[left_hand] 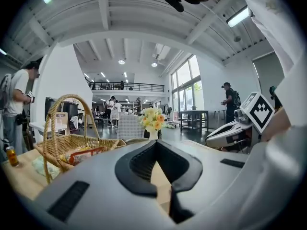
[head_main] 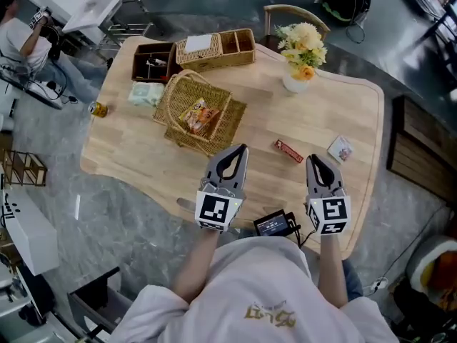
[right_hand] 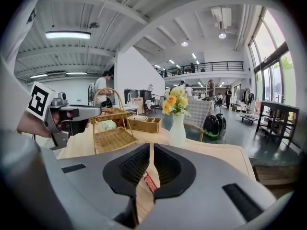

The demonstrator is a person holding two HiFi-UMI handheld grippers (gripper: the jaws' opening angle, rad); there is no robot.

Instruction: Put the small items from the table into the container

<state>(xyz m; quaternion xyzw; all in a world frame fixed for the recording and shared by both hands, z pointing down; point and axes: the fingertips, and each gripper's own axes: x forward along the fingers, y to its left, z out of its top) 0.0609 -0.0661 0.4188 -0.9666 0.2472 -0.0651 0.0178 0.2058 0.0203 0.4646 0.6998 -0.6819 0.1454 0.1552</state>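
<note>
Head view: woven wicker basket, smooth wavy-edged wooden table.

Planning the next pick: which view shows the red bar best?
Head view: the red bar lies whole and unobstructed on the table. The right gripper view shows only a sliver of it; the left gripper view shows none.

left gripper: jaws together, empty | right gripper: jaws together (a thin slit), empty
</note>
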